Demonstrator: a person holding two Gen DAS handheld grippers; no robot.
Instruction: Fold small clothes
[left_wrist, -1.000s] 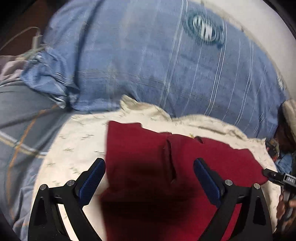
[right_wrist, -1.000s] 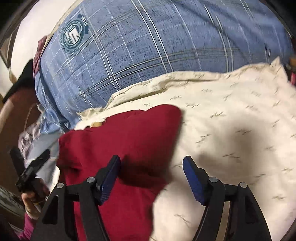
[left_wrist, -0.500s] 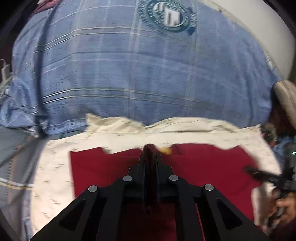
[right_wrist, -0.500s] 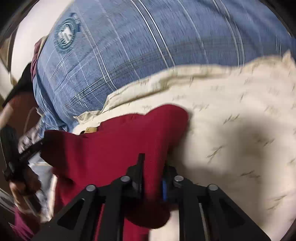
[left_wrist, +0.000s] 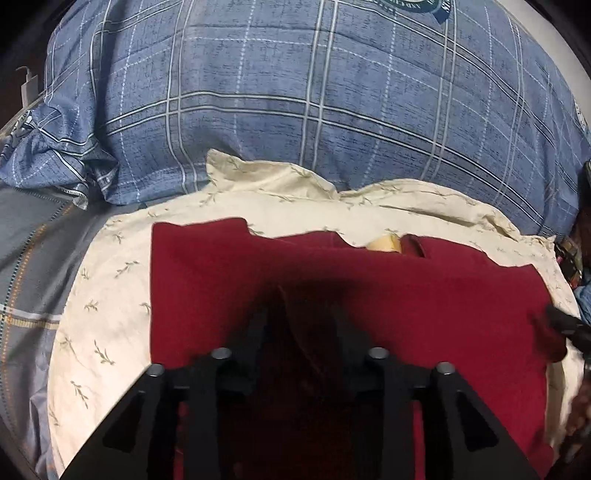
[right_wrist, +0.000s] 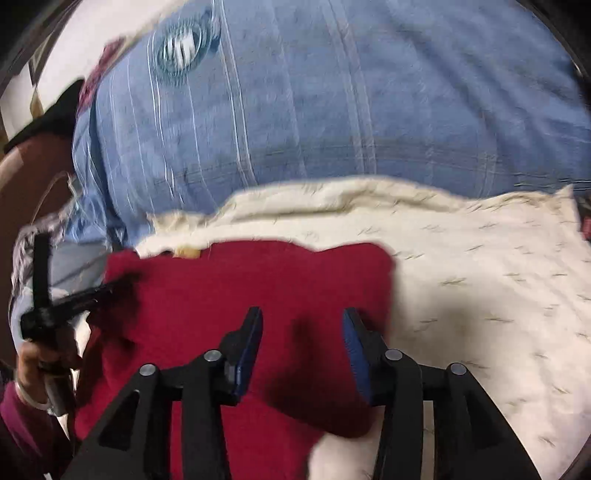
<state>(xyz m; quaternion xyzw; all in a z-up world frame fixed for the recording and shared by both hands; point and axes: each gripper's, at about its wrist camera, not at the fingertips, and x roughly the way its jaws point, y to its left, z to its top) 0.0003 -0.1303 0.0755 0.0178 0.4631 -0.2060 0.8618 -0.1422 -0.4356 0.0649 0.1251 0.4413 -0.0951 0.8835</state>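
Left wrist view: you are looking along the left gripper (left_wrist: 300, 314), which is pinching a raised ridge of the red garment (left_wrist: 424, 295); half a second ago the fingers were pressed fully together, and now a narrow gap with cloth in it is showing between them.
Right wrist view: you are holding the right gripper (right_wrist: 303, 332) with its blue pads (right_wrist: 355, 350) parted and released over the red garment (right_wrist: 229, 295); half a second ago these fingers were clamped on the cloth.
Garment position: the red garment is lying spread across the cream sprigged cloth (left_wrist: 110, 321), with its far edge near the blue checked pillow (left_wrist: 314, 110).
Garment detail: a pale yellow tag (left_wrist: 384, 244) is showing at the garment's far edge.
Other gripper, right wrist view: your left gripper (right_wrist: 122, 282) is reaching onto the garment's left edge.
Writing: a round teal emblem (left_wrist: 410, 4) on the pillow is carrying lettering, cut off by the frame edge and unreadable; in the right wrist view the emblem (right_wrist: 181, 48) is blurring with motion.
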